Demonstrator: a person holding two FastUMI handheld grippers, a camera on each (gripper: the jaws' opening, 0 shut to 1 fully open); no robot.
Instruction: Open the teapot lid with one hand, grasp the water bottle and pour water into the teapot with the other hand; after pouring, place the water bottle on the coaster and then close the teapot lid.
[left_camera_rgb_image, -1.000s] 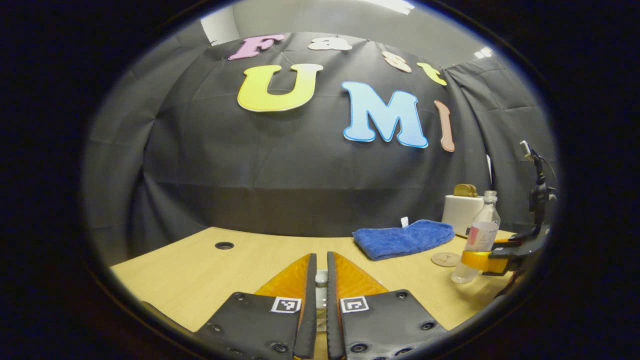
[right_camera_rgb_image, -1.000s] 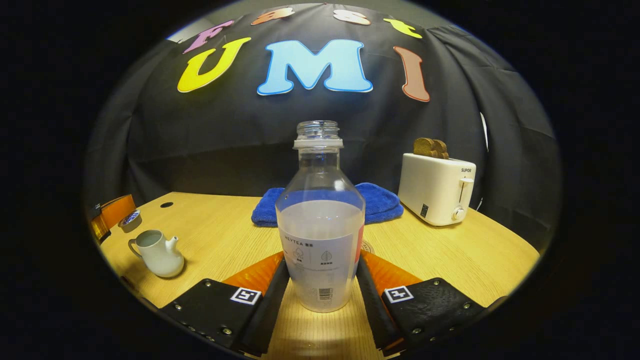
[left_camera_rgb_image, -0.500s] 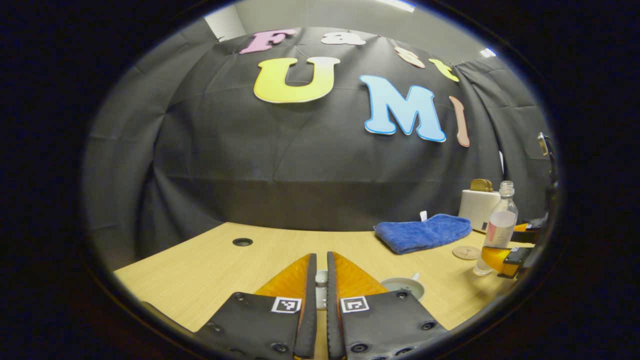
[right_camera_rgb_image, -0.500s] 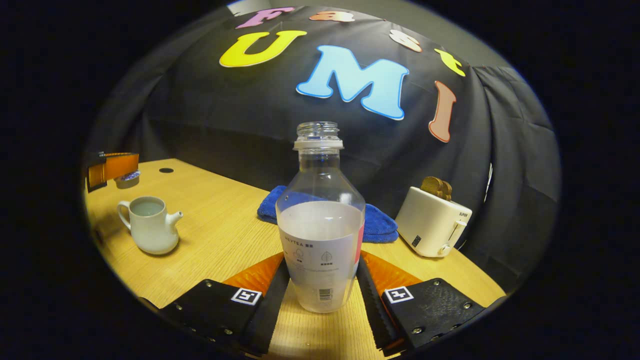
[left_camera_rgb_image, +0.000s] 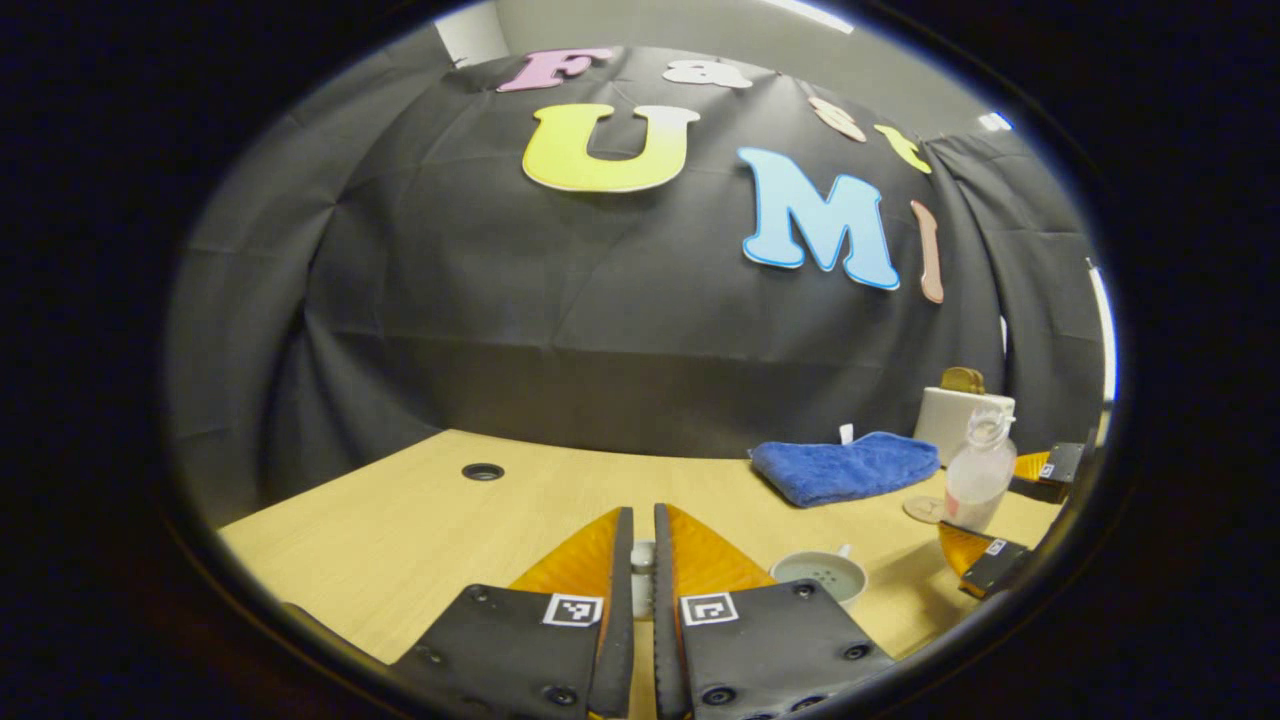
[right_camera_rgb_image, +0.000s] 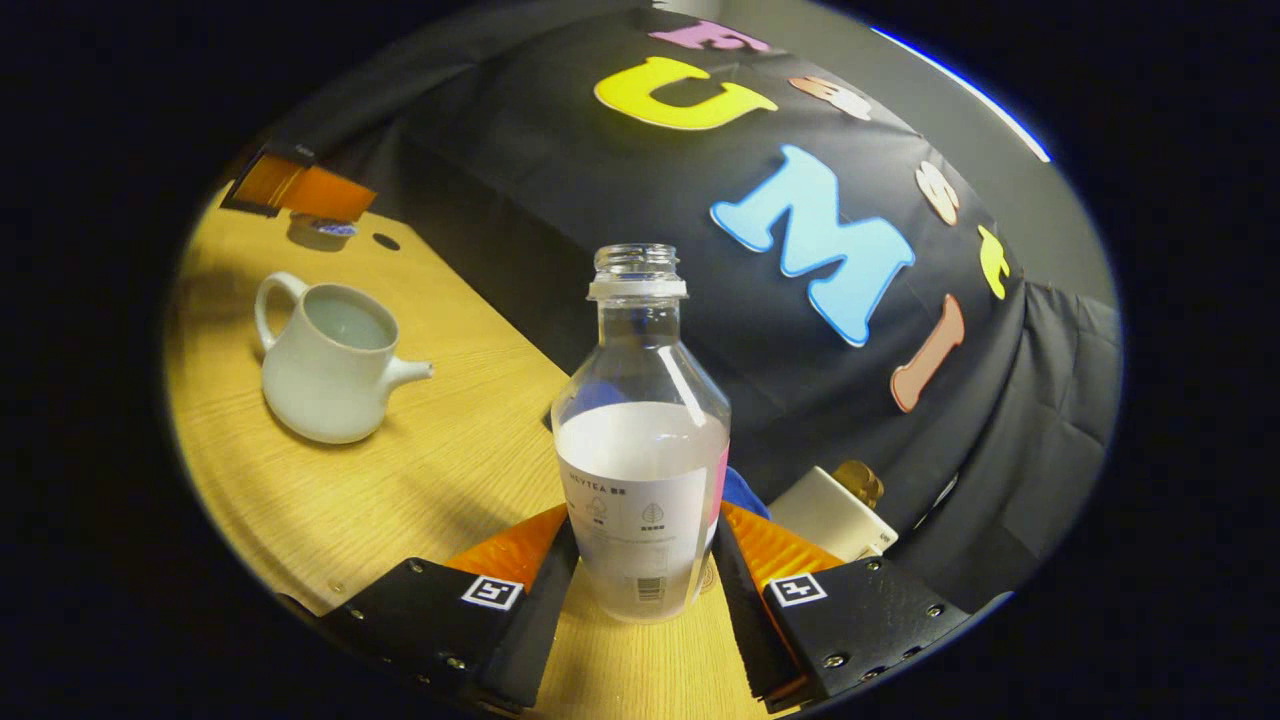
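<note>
Your water bottle (right_camera_rgb_image: 640, 440) sits between the two fingers of your right gripper (right_camera_rgb_image: 640, 570); both fingers press on its lower, labelled part, so the tongs are clamped on it. The bottle has no cap, and the cloudy water fills about half of it. In the right gripper view the table (right_camera_rgb_image: 420, 470) runs at a strong slant behind the bottle. In the left gripper view the same bottle (left_camera_rgb_image: 978, 470) is seen near the right edge of the table, leaning, with the right gripper (left_camera_rgb_image: 985, 560) around it.

The teapot (right_camera_rgb_image: 325, 365) is white and stands open on the table, to the left of the bottle and well apart from it; its spout points toward the bottle side and its handle points away. Water is visible inside it. In the left gripper view the open mouth of the teapot (left_camera_rgb_image: 822, 574) shows just beside the right finger of your left gripper (left_camera_rgb_image: 640, 580).

The fingers of your left gripper are almost together, and a small white piece, the teapot lid (left_camera_rgb_image: 642, 556), is pinched in the narrow gap between them. In the right gripper view the lid (right_camera_rgb_image: 318, 230) hangs under that gripper (right_camera_rgb_image: 300, 190), near the far left corner of the table.

The coaster (left_camera_rgb_image: 922, 509) lies flat just beside the bottle, in front of the blue towel (left_camera_rgb_image: 845, 467). The white toaster (left_camera_rgb_image: 962, 410) stands behind the towel, near the far right edge, with toast in its slots. A round cable hole (left_camera_rgb_image: 483, 471) is in the table near the far left edge.
</note>
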